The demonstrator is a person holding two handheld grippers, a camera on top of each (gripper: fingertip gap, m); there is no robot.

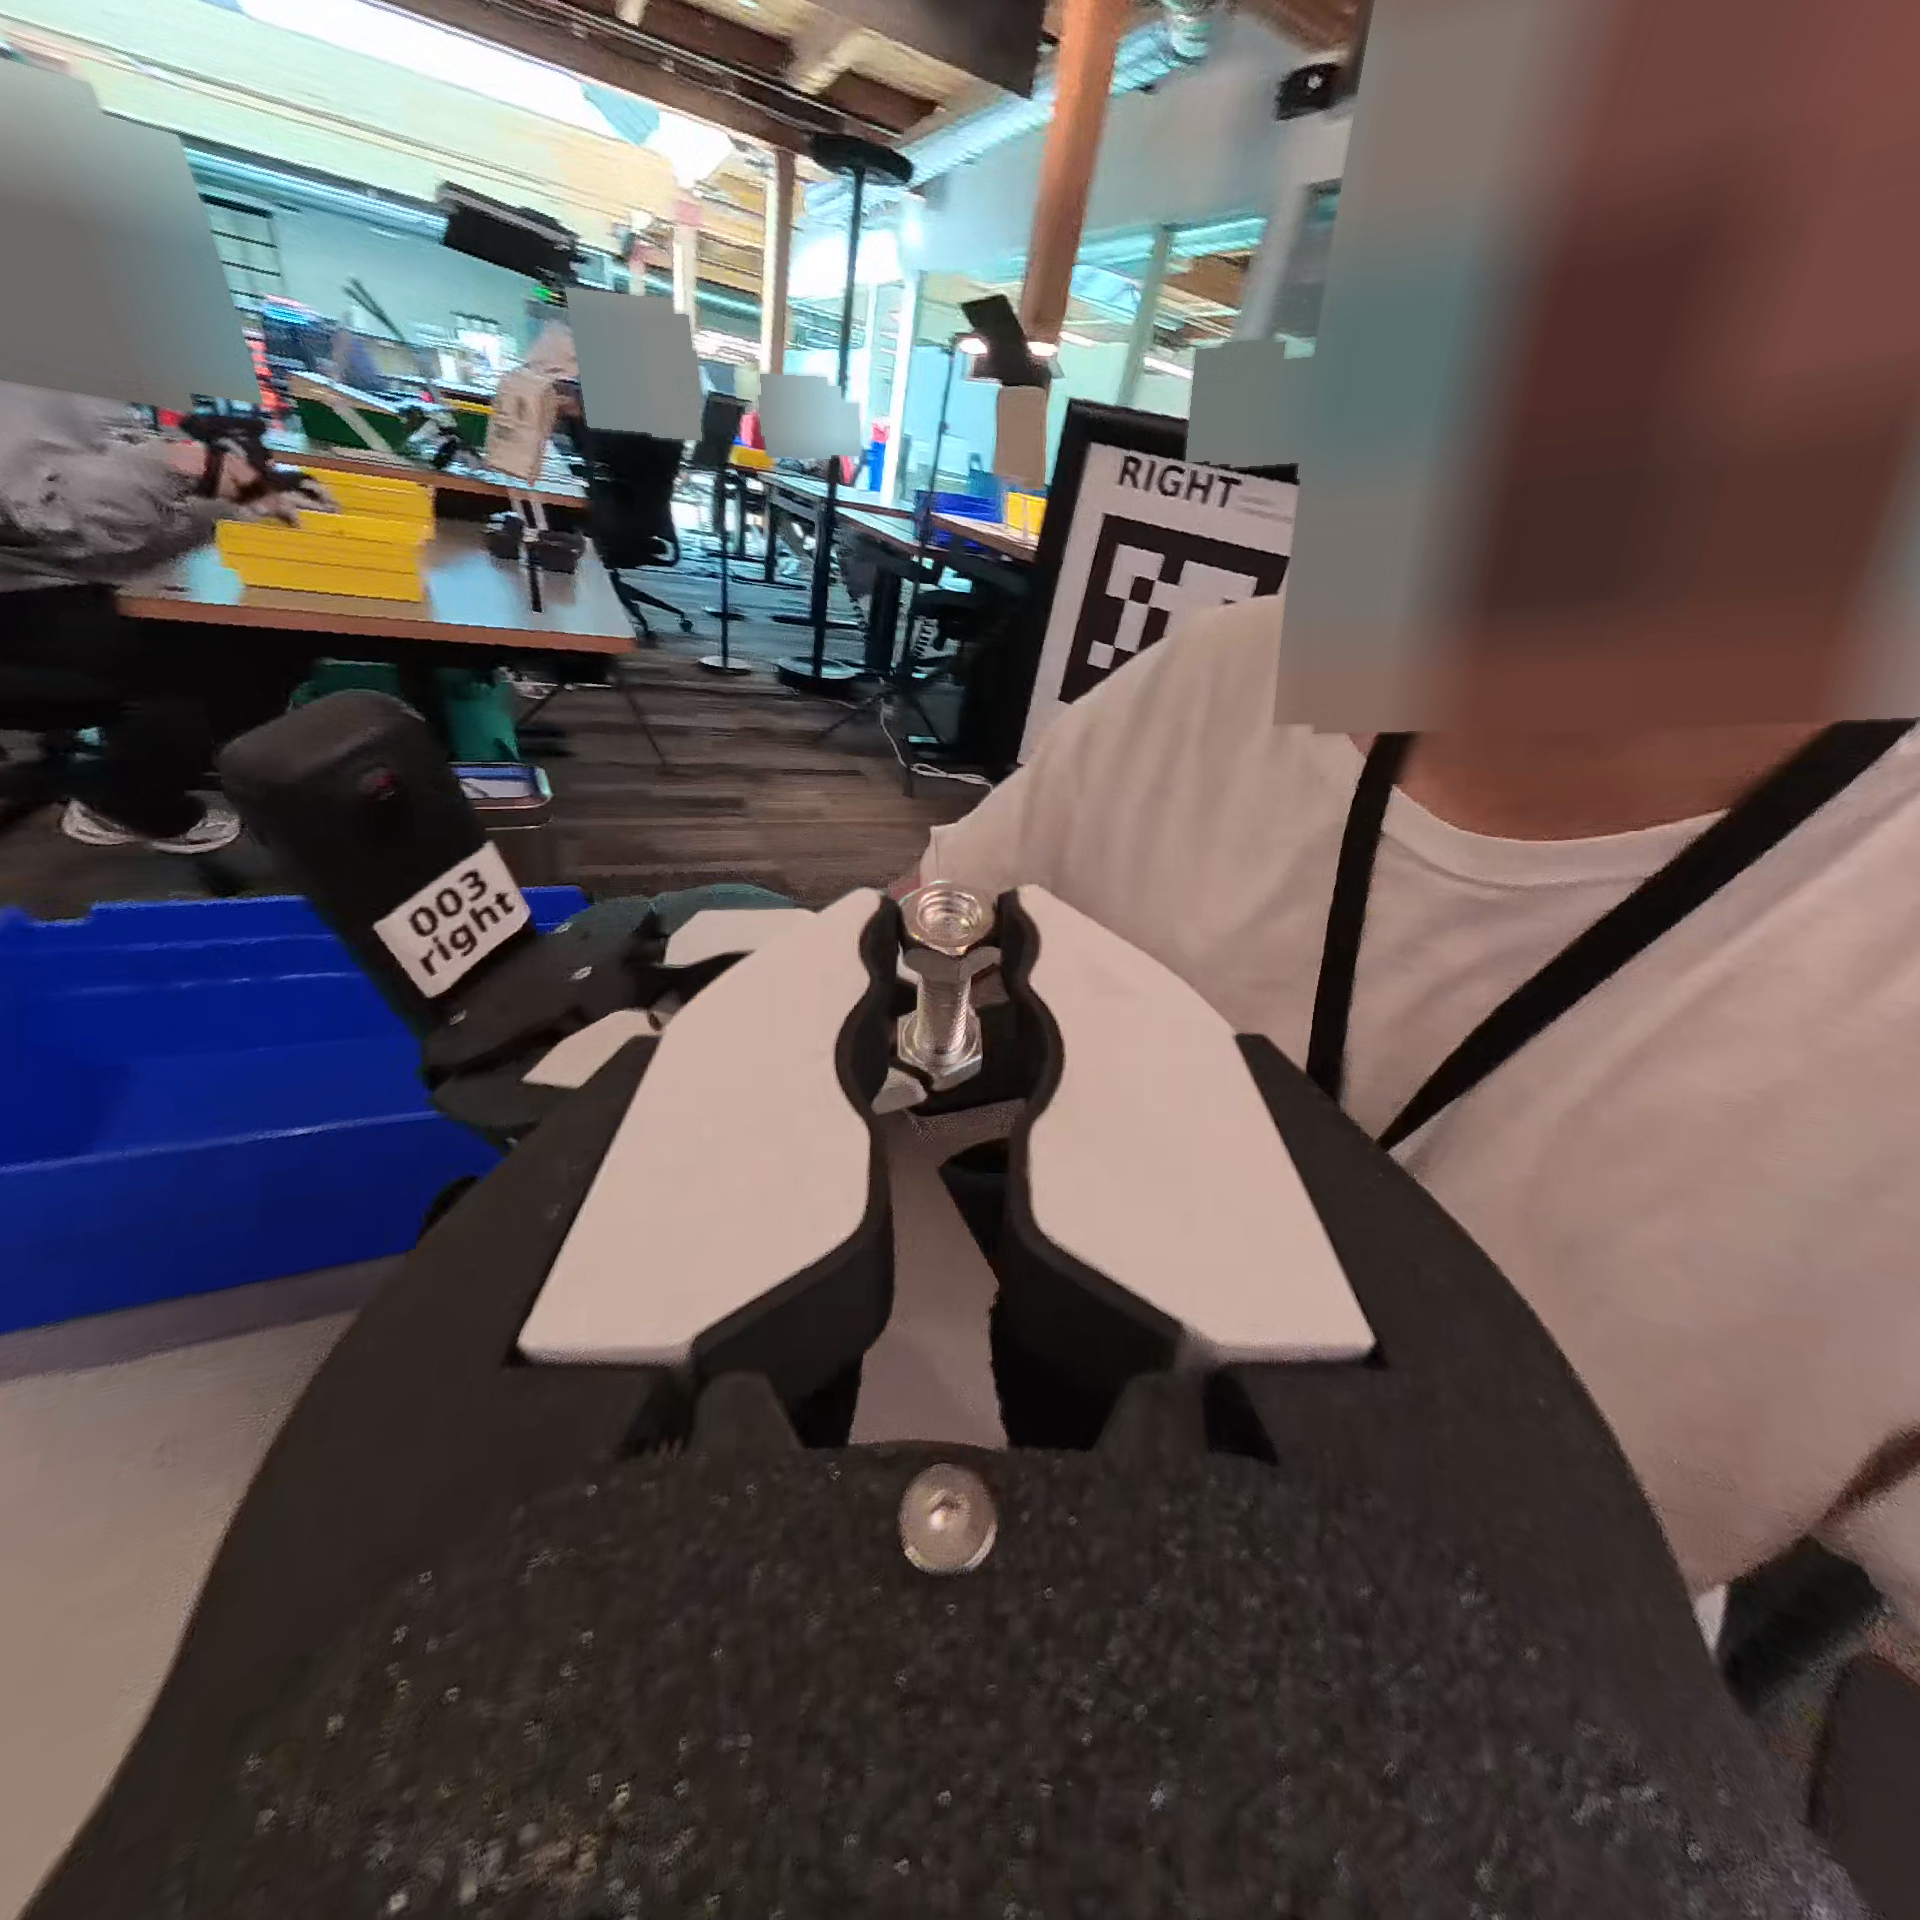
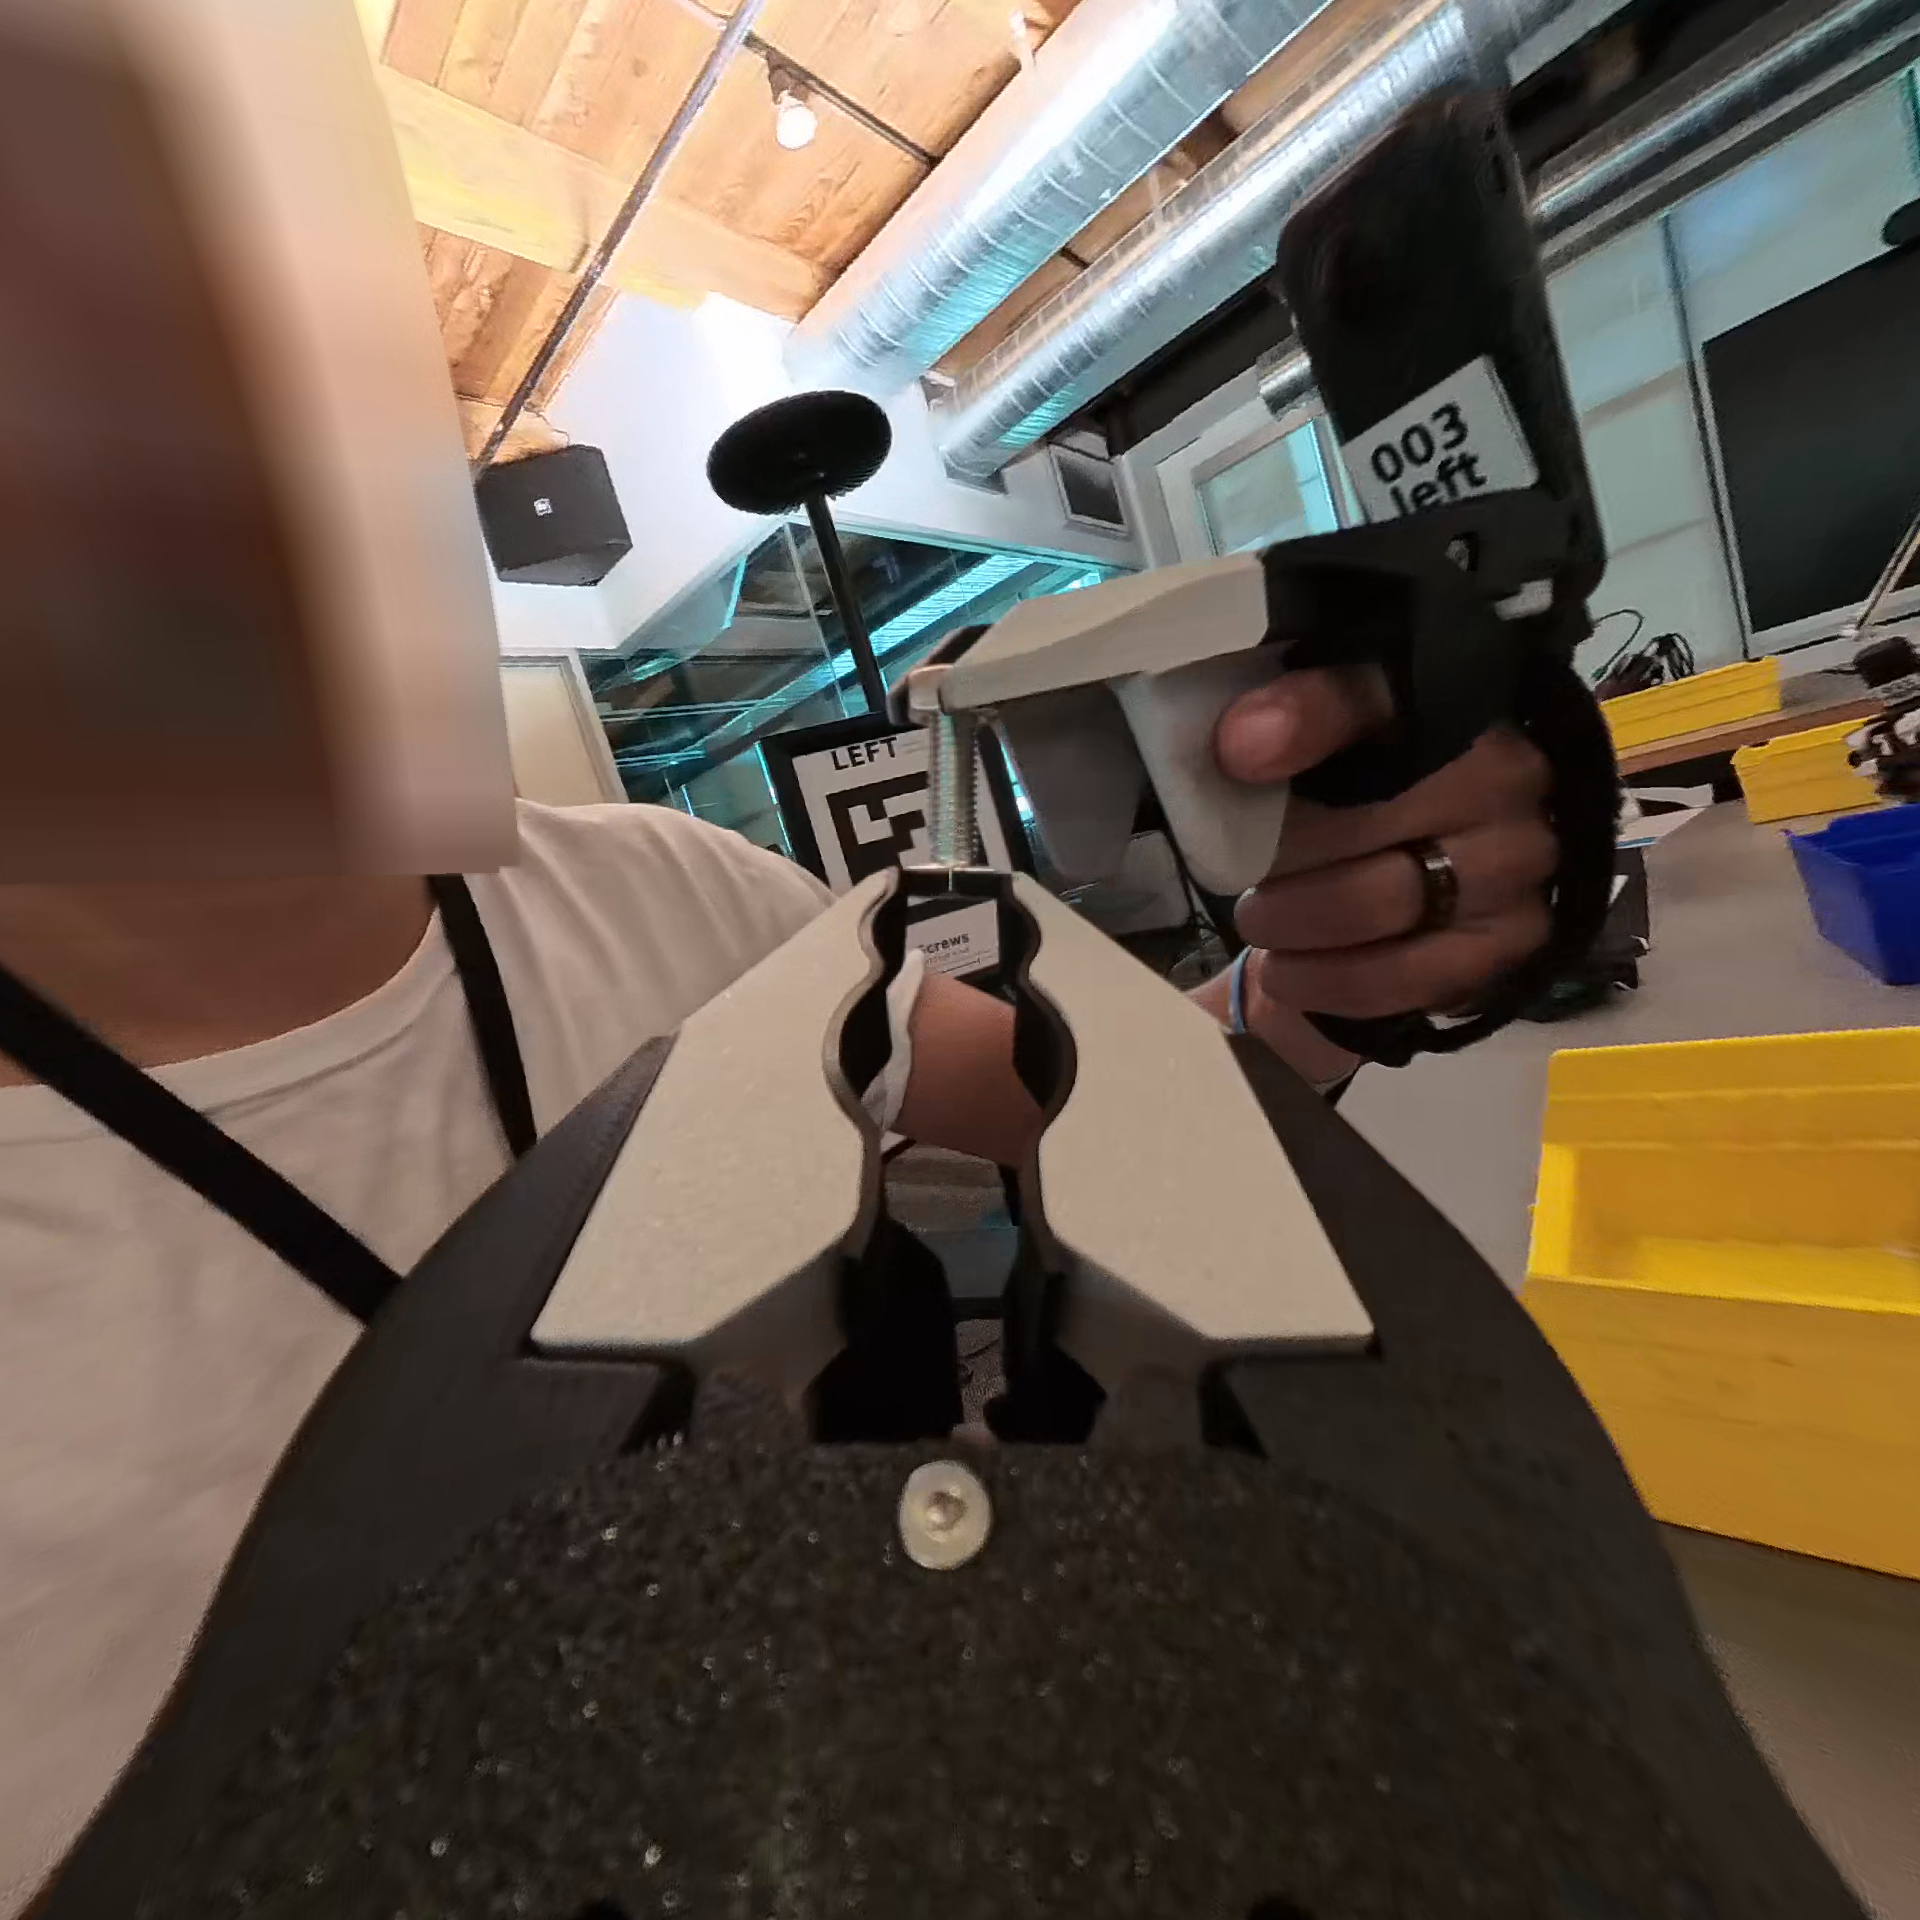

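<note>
Left hand-held gripper (image 1: 945, 935) pinching nut (image 1: 943, 916) on bolt (image 1: 938, 1003); right hand-held gripper (image 2: 951, 902) apparently pinching the bolt head (image 2: 948, 864). Blue bin (image 1: 208, 1081) nearby.

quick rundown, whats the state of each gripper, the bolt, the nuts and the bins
left gripper: shut on the upper nut, pads pressing its sides
right gripper: shut on the bolt's head end
bolt: silver, held in the air between both grippers
upper nut: threaded onto the bolt's end
lower nut: low on the bolt's thread
blue bin: on the table, upright
yellow bin: on the table, open top
</note>
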